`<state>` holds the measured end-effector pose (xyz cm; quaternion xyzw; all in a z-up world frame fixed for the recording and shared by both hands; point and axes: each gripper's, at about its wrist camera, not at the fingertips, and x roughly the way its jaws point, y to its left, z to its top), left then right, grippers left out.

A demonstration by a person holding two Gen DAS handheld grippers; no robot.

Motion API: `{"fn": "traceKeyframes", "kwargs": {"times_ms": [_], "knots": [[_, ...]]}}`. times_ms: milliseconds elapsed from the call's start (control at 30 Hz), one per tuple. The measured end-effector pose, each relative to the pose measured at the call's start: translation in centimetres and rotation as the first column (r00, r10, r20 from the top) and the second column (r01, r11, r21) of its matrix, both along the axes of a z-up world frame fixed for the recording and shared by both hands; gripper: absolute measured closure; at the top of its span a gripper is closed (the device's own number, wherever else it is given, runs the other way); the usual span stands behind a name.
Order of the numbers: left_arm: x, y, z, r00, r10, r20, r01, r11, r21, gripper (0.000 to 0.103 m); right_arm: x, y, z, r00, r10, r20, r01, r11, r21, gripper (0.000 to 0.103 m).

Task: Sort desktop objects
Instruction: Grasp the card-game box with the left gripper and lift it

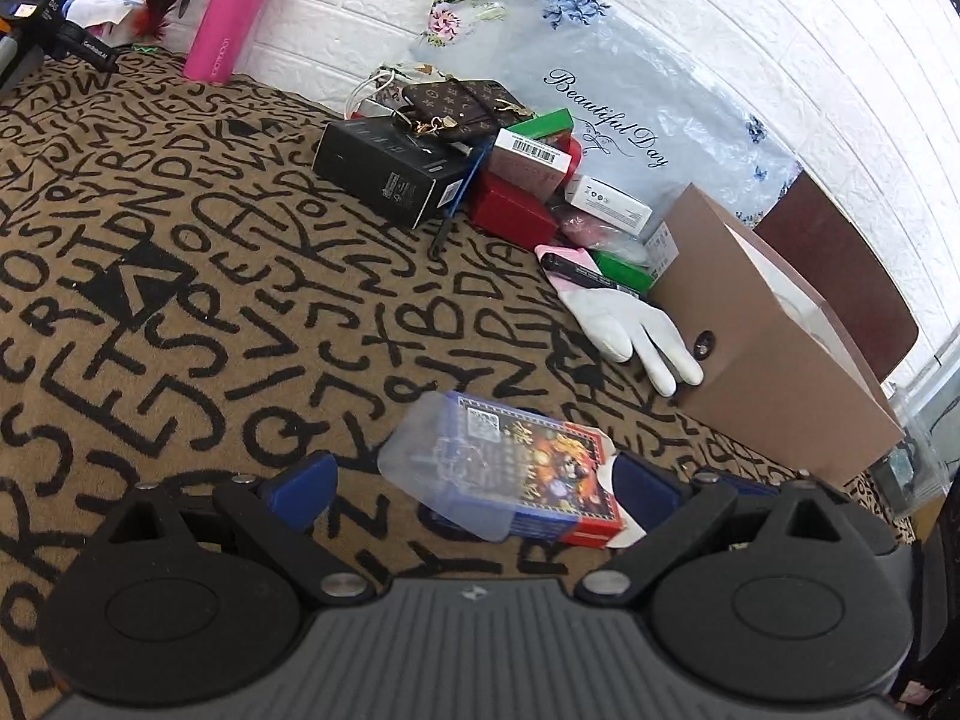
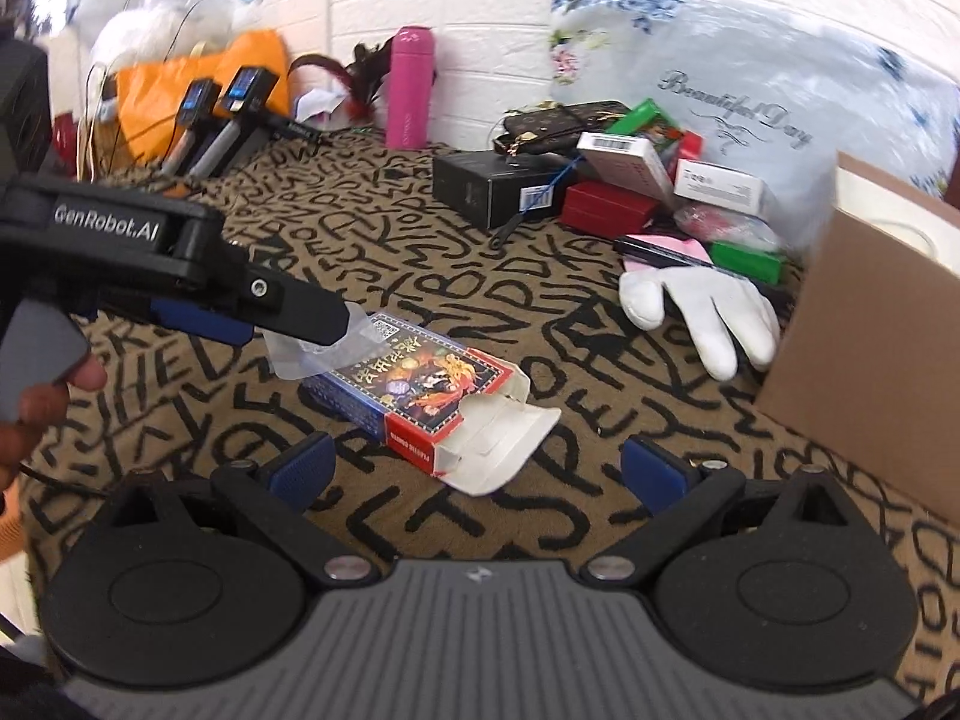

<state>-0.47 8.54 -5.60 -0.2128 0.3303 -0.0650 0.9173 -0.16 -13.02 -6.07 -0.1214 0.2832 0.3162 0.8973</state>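
Both grippers, left (image 1: 474,483) and right (image 2: 477,471), stood spread wide, gripping nothing; between their fingers the playing-card box (image 2: 420,387) lay on the letter-patterned cloth (image 1: 210,276), its end flap open.

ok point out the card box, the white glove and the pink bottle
card box (image 2: 420,387): right wrist view, on its printed top face.
white glove (image 2: 708,312): right wrist view, on the palm above the fingers.
pink bottle (image 1: 231,12): left wrist view, on the middle of its body.
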Motion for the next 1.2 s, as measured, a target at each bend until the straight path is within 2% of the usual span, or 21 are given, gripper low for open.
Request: {"fn": "traceKeyframes", "kwargs": {"times_ms": [67,200,333,467,533,633,833,900,967,1200], "knots": [[0.3,0.2,-0.1,1.0,-0.007,-0.002,0.007,1.0,-0.007,0.006,0.4,0.5,-0.3,1.0,0.028,0.01,-0.028,0.999,-0.019,0.004],[0.8,0.5,-0.4,1.0,-0.023,-0.013,0.023,0.999,-0.031,0.021,1.0,1.6,-0.9,0.992,0.122,0.021,-0.12,0.991,-0.067,0.004],[1.2,0.6,-0.7,0.999,-0.027,-0.021,0.026,0.999,-0.047,0.044,1.6,2.6,-1.2,0.981,0.188,0.049,-0.182,0.978,-0.104,0.004],[1.5,1.0,-0.9,1.0,-0.015,-0.027,0.014,0.998,-0.064,0.062,2.5,3.5,-1.1,0.97,0.235,0.063,-0.226,0.967,-0.119,0.004],[1.6,1.2,-1.0,0.999,-0.011,-0.031,0.009,0.997,-0.072,0.075,3.0,3.9,-1.2,0.967,0.247,0.068,-0.238,0.964,-0.118,0.004],[1.7,1.7,-1.0,1.0,-0.003,-0.029,0.0,0.996,-0.091,0.083,3.9,4.4,-1.3,0.962,0.268,0.05,-0.262,0.96,-0.099,0.005],[1.8,2.4,-0.8,1.0,0.015,-0.021,-0.018,0.993,-0.116,0.09,4.3,3.7,-1.5,0.964,0.264,-0.014,-0.264,0.964,-0.025,0.021],[1.7,2.5,-0.7,1.0,0.017,-0.017,-0.019,0.992,-0.122,0.095,4.0,3.4,-1.4,0.969,0.247,-0.013,-0.248,0.968,-0.027,0.026],[1.6,2.7,-0.5,1.0,0.022,-0.01,-0.023,0.991,-0.133,0.095,3.5,3.2,-1.3,0.973,0.231,-0.014,-0.231,0.972,-0.034,0.033],[1.0,3.1,0.3,0.998,0.056,0.018,-0.053,0.989,-0.139,0.096,1.2,1.5,-0.8,0.984,0.175,-0.043,-0.176,0.984,-0.032,0.036]]}}
